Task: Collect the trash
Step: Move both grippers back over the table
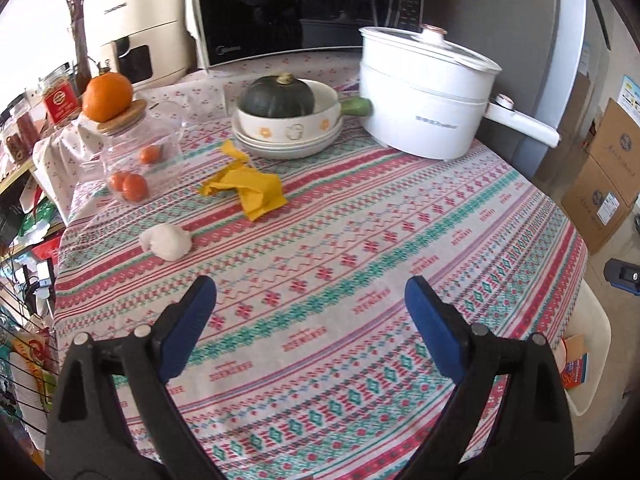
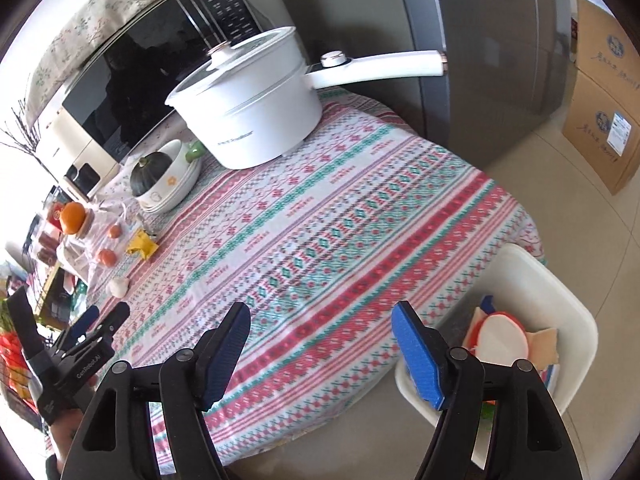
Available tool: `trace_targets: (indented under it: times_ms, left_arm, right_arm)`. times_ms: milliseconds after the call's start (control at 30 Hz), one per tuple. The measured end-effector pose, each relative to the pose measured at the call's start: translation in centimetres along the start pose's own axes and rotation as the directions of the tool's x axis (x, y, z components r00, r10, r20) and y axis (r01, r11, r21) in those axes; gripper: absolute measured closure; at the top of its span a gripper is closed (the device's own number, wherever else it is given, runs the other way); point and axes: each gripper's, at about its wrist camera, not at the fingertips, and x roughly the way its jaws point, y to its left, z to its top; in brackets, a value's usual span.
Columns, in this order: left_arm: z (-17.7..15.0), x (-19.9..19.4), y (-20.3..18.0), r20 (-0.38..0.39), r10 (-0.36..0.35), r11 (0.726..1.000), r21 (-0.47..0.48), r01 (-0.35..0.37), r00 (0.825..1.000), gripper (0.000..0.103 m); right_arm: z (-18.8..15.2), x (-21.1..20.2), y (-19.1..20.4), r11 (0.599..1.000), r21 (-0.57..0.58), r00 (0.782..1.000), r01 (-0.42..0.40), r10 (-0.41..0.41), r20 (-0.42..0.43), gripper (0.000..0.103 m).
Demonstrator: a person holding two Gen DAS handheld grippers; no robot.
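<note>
A crumpled yellow wrapper and a crumpled white tissue lie on the patterned tablecloth, left of the middle. My left gripper is open and empty, hovering above the cloth, nearer than both. The right wrist view shows the wrapper and tissue far to the left. My right gripper is open and empty over the table's near edge. A white bin with trash in it stands beside the table at the right. The left gripper shows at lower left.
A white electric pot with a long handle stands at the back right. A dark green squash sits in a bowl on plates. A clear jar holds small oranges, with a large orange on its lid. Cardboard boxes stand on the floor.
</note>
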Motion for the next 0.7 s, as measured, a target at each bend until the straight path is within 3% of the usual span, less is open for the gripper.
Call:
trace_targets:
  times_ms: [333,467,700]
  left_arm:
    - [0.9,3.8,9.6,-0.024,0.091,0.977,-0.192,-0.094,0.996,0.006]
    - [0.5,6.2,12.2,-0.035,0.060,0.957,-0.282,-0.067,0.998,0.007]
    - [1.0,8.9,14.0,-0.001,-0.015,0.915,-0.403,0.013,1.000,0.029]
  right_arm:
    - [0.3,6.0,6.6,0.999,-0.053,0.999,0.005,-0.008,-0.045,0.026]
    - [0.7,7.8,7.7,0.999,-0.047,0.998,0.000,-0.003,-0.068,0.026]
    - [1.2,9.7,8.0,0.999,-0.038,0.996,0.031,-0.034,-0.077,0.026]
